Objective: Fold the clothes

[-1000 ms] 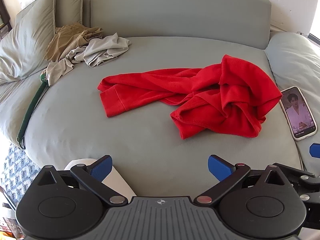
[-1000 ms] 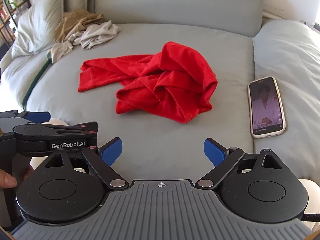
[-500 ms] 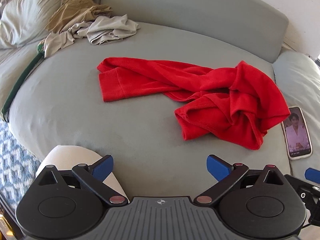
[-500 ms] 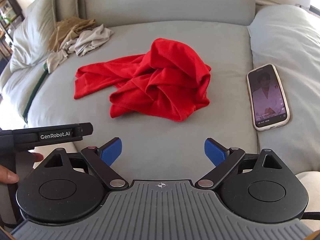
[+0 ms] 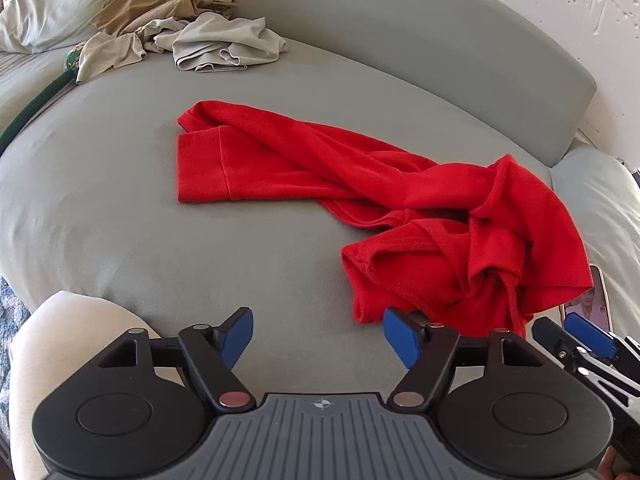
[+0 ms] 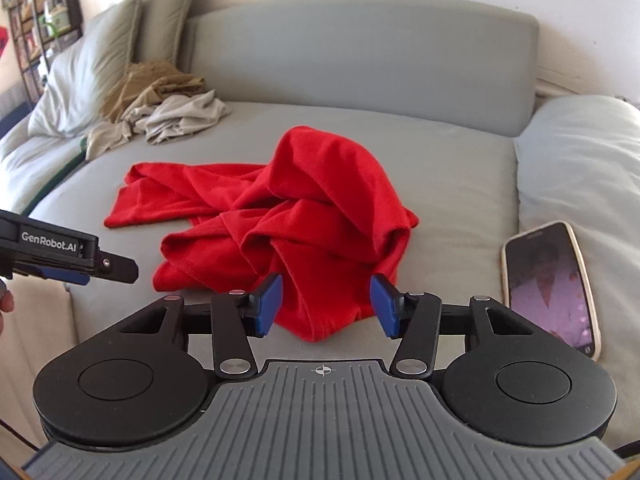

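A crumpled red garment (image 5: pixel 400 200) lies on the grey cushion, one flat end stretched to the left and a bunched heap at the right; it also shows in the right wrist view (image 6: pixel 288 220). My left gripper (image 5: pixel 318 334) is open and empty, over the cushion's front edge, just left of the heap's near corner. My right gripper (image 6: pixel 326 306) is open, its blue pads either side of the garment's near hem, close above it. The left gripper's side shows at the left of the right wrist view (image 6: pixel 68 256).
A pile of beige and tan clothes (image 5: pixel 180 28) lies at the back left by pillows (image 6: pixel 92 76). A phone (image 6: pixel 552 288) with a lit screen lies right of the red garment, beside a pale cushion (image 6: pixel 580 160). The sofa backrest (image 6: pixel 360 52) curves behind.
Both grippers have moved forward and lower toward the red garment. The right gripper now straddles its near hem and its jaws have narrowed somewhat. The left gripper's view swung left.
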`<state>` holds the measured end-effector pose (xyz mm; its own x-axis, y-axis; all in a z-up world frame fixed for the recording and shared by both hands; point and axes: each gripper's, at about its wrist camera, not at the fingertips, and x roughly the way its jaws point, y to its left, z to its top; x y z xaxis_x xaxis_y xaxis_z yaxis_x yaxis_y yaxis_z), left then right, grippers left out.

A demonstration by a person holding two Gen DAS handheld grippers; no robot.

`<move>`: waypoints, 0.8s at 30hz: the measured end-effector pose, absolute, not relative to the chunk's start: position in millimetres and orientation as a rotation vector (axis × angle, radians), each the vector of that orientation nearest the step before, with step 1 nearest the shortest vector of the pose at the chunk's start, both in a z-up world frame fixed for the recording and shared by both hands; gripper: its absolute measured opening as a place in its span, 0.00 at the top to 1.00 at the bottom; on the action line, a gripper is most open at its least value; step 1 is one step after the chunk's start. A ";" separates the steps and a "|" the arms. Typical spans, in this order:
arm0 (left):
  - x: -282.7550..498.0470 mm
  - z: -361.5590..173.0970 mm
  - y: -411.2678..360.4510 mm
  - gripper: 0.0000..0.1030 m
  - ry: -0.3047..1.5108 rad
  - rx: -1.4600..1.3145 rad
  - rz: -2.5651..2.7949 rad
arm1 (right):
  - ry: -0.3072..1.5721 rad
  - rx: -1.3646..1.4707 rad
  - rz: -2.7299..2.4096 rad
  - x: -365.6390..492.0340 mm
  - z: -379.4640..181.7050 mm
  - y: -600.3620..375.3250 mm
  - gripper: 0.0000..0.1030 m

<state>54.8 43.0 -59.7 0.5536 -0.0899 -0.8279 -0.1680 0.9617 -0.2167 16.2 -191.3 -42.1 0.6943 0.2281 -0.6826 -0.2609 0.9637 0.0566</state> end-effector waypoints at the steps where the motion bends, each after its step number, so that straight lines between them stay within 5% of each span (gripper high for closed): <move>1: 55.5 -61.4 43.0 0.32 0.994 -0.284 0.050 | 0.764 -0.081 0.276 20.7 -46.4 -184.7 0.47; 9: 51.5 -67.5 47.1 0.28 1.024 -0.305 0.037 | 0.807 0.021 0.272 57.9 -57.5 -170.0 0.13; 14: 52.1 -66.8 46.2 0.25 1.021 -0.298 0.038 | 0.873 0.204 0.177 97.6 -58.4 -187.0 0.11; 16: 51.2 -65.9 47.4 0.25 1.017 -0.294 0.042 | 0.873 0.275 0.151 119.2 -55.1 -194.4 0.23; 17: 50.2 -65.1 48.7 0.25 1.012 -0.290 0.044 | 0.874 0.299 0.126 124.5 -50.8 -201.5 0.63; 18: 49.2 -64.2 50.0 0.25 1.007 -0.286 0.047 | 0.874 0.322 0.101 129.9 -46.6 -208.6 0.85; 20: 47.2 -62.6 53.2 0.26 0.997 -0.280 0.048 | 0.874 0.368 0.050 140.6 -38.1 -222.8 0.90; 22: 46.0 -62.1 57.0 0.26 0.990 -0.280 0.042 | 0.874 0.415 -0.001 151.3 -29.6 -237.0 0.90; 23: 46.7 -63.4 58.0 0.26 0.994 -0.285 0.040 | 0.874 0.438 -0.026 156.7 -25.3 -244.1 0.81; 24: 47.6 -64.9 58.7 0.26 0.999 -0.290 0.038 | 0.873 0.461 -0.052 162.1 -21.1 -251.2 0.52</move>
